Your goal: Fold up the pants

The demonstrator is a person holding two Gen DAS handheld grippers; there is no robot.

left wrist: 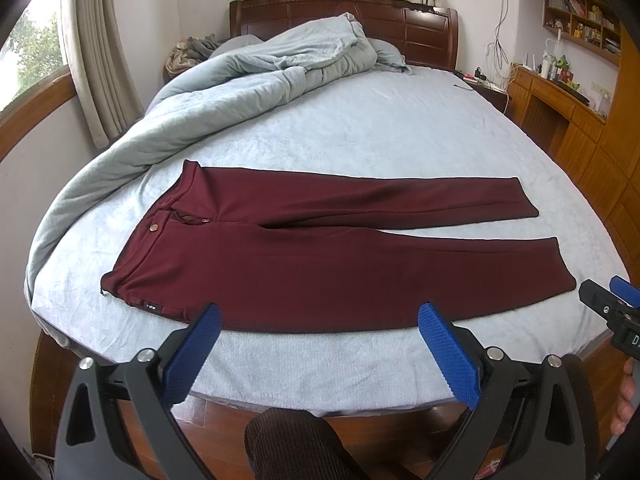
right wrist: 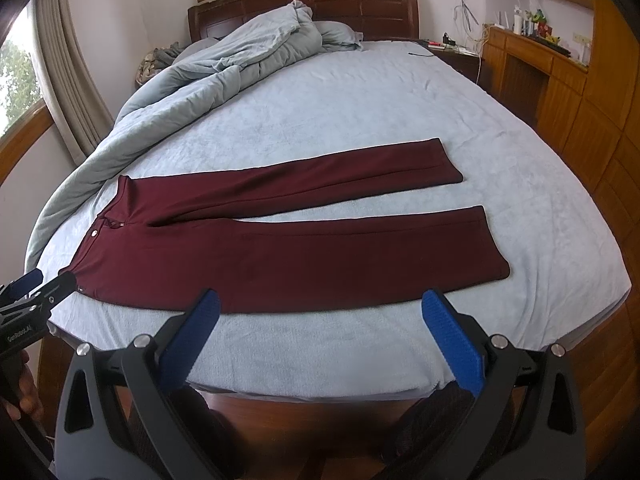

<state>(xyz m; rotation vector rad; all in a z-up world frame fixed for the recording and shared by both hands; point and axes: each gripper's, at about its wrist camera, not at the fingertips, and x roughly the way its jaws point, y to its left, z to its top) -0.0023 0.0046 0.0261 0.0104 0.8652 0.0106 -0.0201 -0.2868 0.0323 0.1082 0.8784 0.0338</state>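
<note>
Both my left gripper (left wrist: 320, 356) and right gripper (right wrist: 320, 340) hover with fingers spread wide, empty, before the pants (left wrist: 320, 264) laid flat across the bed (left wrist: 360, 128) so each near edge is easy to pinch.

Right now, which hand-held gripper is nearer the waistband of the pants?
Left. The left hand-held gripper hangs open near the waistband end. The right hand-held gripper, also open, sits further along the near leg toward the hems.

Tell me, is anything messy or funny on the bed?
The pants lie flat and neat, though their fly is open. The only mess is the grey-blue duvet, bunched in a heap along the bed's left side.
</note>
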